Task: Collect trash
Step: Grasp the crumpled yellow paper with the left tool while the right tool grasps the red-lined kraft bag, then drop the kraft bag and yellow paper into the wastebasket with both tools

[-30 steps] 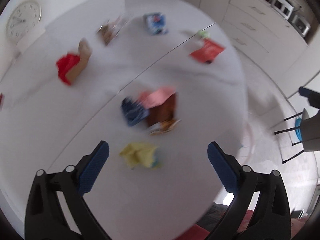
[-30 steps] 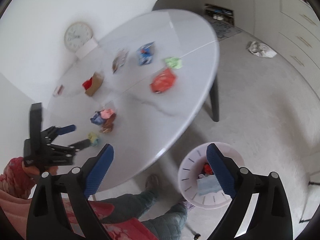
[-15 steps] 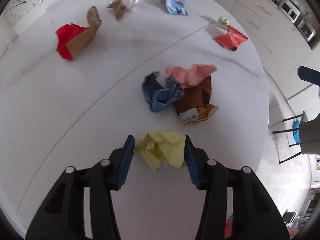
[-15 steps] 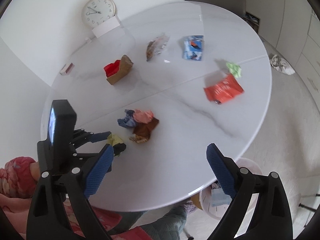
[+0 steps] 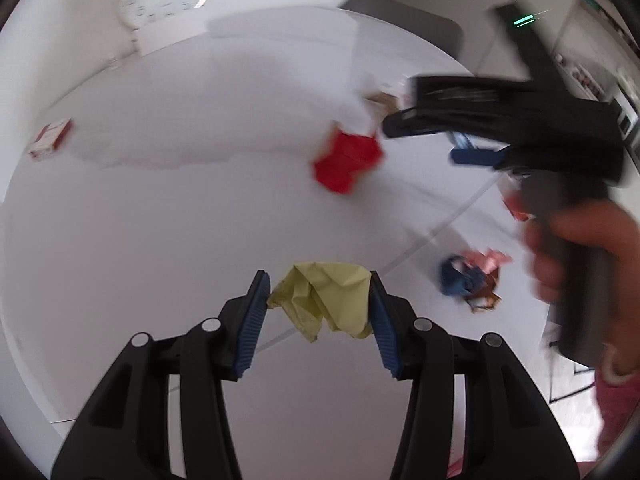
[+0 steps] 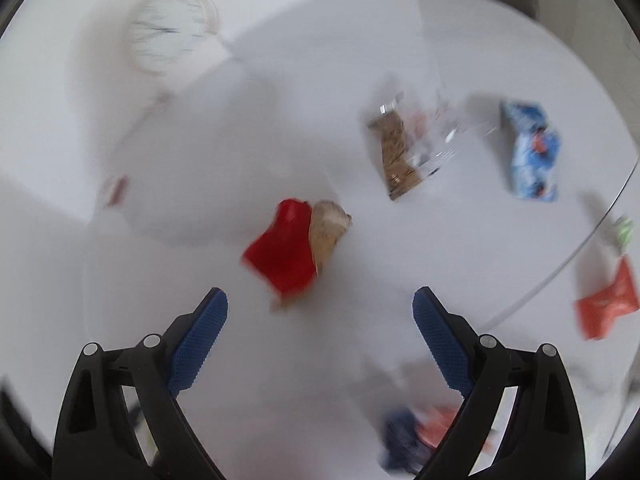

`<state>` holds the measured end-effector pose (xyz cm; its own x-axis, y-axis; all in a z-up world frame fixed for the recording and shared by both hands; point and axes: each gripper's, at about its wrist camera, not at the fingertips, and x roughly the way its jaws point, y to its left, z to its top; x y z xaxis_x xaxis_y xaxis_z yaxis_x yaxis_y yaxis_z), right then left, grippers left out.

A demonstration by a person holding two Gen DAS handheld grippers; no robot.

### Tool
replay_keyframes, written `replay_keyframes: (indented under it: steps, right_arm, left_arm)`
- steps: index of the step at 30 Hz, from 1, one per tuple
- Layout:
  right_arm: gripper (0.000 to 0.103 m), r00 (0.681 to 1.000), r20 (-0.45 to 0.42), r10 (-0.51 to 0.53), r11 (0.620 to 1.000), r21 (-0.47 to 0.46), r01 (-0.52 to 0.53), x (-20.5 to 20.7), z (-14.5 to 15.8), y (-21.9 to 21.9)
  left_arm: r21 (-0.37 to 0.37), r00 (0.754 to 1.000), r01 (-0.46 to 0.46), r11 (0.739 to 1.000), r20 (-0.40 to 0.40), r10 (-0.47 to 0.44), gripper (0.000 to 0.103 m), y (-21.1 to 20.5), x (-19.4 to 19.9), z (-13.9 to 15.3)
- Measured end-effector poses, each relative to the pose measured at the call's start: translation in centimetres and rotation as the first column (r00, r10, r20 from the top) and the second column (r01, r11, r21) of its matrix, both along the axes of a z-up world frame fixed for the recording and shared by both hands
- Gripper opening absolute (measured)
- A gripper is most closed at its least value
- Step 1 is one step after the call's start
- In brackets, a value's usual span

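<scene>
At far left of the white bench [image 5: 120, 240] lies a small red-and-white packet [image 5: 50, 138], its print too blurred to read. The left claw [image 5: 316, 300] is clenched on a crumpled yellow paper [image 5: 324, 300], lifted off the surface. To its right, the right claw [image 6: 320, 332] is released, empty, above a red-and-tan carton [image 6: 298, 248]. A blue wrapper [image 6: 530, 152] and an orange wrapper [image 6: 608, 304] lie further right, lettering illegible. The loosely pinched paper could slip out in a fast swing.
</scene>
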<state>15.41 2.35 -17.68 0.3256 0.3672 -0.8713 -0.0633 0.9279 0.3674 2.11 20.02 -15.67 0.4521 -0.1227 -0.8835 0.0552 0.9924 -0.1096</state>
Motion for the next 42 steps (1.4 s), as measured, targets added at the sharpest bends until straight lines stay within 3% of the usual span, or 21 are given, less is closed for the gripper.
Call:
replay_keyframes:
  steps: [4,8,10,13,15,19,22,25,28,30,33,36,39,42]
  right_arm:
    - [0.093,0.984,-0.114,-0.138,0.990,-0.016,0.137,3.0,-2.9,3.0]
    - [0.091,0.981,-0.112,-0.156,0.978,-0.158,0.137,4.0,-4.8,5.9]
    - [0.068,0.987,-0.076,-0.142,0.972,-0.201,0.124,3.7,-4.9,6.4]
    - [0.054,0.993,-0.048,-0.110,0.975,-0.197,0.098,3.0,-4.4,6.2]
    - [0.051,0.994,-0.045,-0.098,0.981,-0.174,0.089,2.5,-4.0,5.5]
    - [0.051,0.997,0.004,-0.083,0.993,-0.083,0.083,-1.1,-1.3,1.7]
    - [0.051,0.995,0.070,-0.068,0.998,0.000,0.068,-6.1,1.9,-3.6]
    - [0.053,0.988,0.120,-0.092,0.995,-0.014,0.095,-12.2,4.5,-10.5]
    - [0.053,0.983,0.116,-0.143,0.983,-0.095,0.155,-17.7,4.6,-16.9]
    - [0.054,0.975,0.091,-0.200,0.968,-0.133,0.211,-21.3,3.2,-21.0]
    - [0.055,0.952,-0.003,-0.307,0.944,-0.129,0.304,-24.2,-1.7,-27.2]
    - [0.060,0.929,-0.102,-0.355,0.931,-0.130,0.341,-25.5,-7.5,-31.2]
    - [0.073,0.902,-0.189,-0.387,0.921,-0.119,0.371,-26.2,-12.5,-34.2]
    - [0.078,0.874,-0.228,-0.429,0.903,-0.134,0.408,-27.0,-14.1,-36.6]
  left_arm:
    - [-0.009,0.999,-0.035,0.999,-0.011,0.035,0.048,3.1,0.3,-0.1]
    - [-0.009,0.999,-0.050,0.999,-0.022,0.050,0.048,5.2,1.2,-0.6]
    - [-0.002,0.998,-0.054,0.999,-0.016,0.054,0.048,5.6,1.8,-0.5]
    - [0.008,0.999,-0.050,0.999,0.001,0.050,0.048,5.7,2.3,-0.3]
    - [0.019,0.999,-0.045,0.999,0.010,0.045,0.048,5.5,2.2,0.0]
    - [0.019,1.000,-0.007,1.000,0.017,0.007,0.048,3.6,1.7,0.9]
    - [0.015,0.998,0.055,0.998,0.026,-0.056,0.048,0.8,1.1,1.9]
    - [-0.031,0.991,0.132,0.991,0.021,-0.132,0.049,-2.8,0.5,2.6]
    - [-0.079,0.976,0.219,0.972,0.017,-0.218,0.049,-7.5,-0.4,2.8]
    - [-0.085,0.959,0.282,0.956,0.019,-0.281,0.049,-10.9,-1.1,2.9]
    - [-0.092,0.928,0.371,0.924,0.025,-0.371,0.049,-16.2,-2.4,3.1]
    - [-0.095,0.894,0.447,0.889,0.011,-0.448,0.049,-21.2,-3.6,2.9]
    - [-0.080,0.866,0.497,0.864,-0.006,-0.499,0.049,-25.5,-4.9,2.5]
    - [-0.075,0.850,0.524,0.849,-0.026,-0.527,0.049,-29.0,-5.6,1.9]
